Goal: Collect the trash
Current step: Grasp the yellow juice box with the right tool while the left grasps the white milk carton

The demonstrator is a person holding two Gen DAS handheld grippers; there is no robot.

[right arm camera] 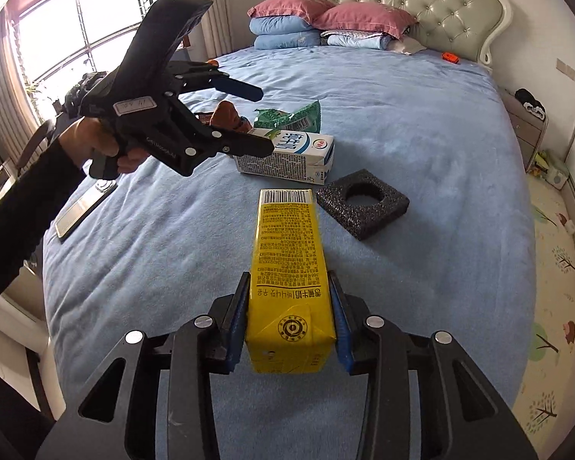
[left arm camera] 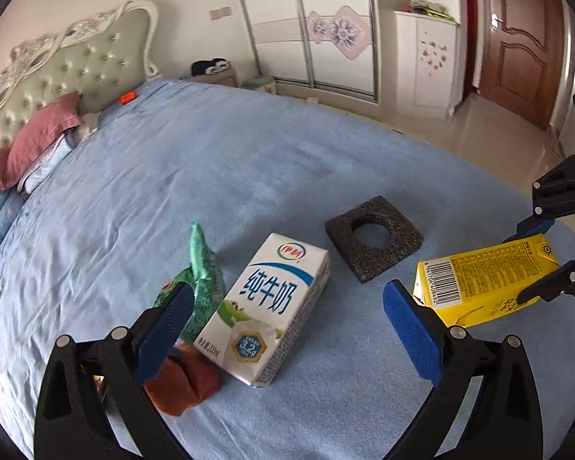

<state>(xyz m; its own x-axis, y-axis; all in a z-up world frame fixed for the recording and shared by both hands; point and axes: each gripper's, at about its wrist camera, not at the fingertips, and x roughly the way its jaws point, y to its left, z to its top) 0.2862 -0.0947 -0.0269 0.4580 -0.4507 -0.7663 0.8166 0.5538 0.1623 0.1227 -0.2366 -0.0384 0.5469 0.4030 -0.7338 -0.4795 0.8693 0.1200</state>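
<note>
On the blue bedspread (right arm camera: 383,122) the scene runs from the person's left side across to the right. Farthest left in the right wrist view, a dark-sleeved hand (right arm camera: 96,142) holds the left gripper (right arm camera: 262,120) above the bed, its two black fingers spread wide apart with nothing between them; the lower fingertip hangs in front of the near end of the white milk carton (right arm camera: 287,155), though whether it touches cannot be told from that view. Seen from the left wrist view, the same gripper's blue pads (left arm camera: 414,329) stand far apart and bare, framing the milk carton lying flat below, with a crumpled green wrapper (left arm camera: 201,268) and a brown wrapper (left arm camera: 184,387) just beside the carton on its left. A flat silver device (right arm camera: 82,209) lies near the left edge of the bed. To the right of the milk carton a black foam square (right arm camera: 362,201) with a round hole rests flat on the cover, apart from the cartons. The right gripper (right arm camera: 289,318) is narrowed to the width of a yellow drink carton (right arm camera: 287,268), its blue pads pressed against the carton's two long sides; the carton sticks out forward from the jaws, barcode end away, lifted clear of the bedspread. Pink and blue pillows (right arm camera: 326,23) are stacked at the tufted headboard (right arm camera: 421,0) beyond.
</note>
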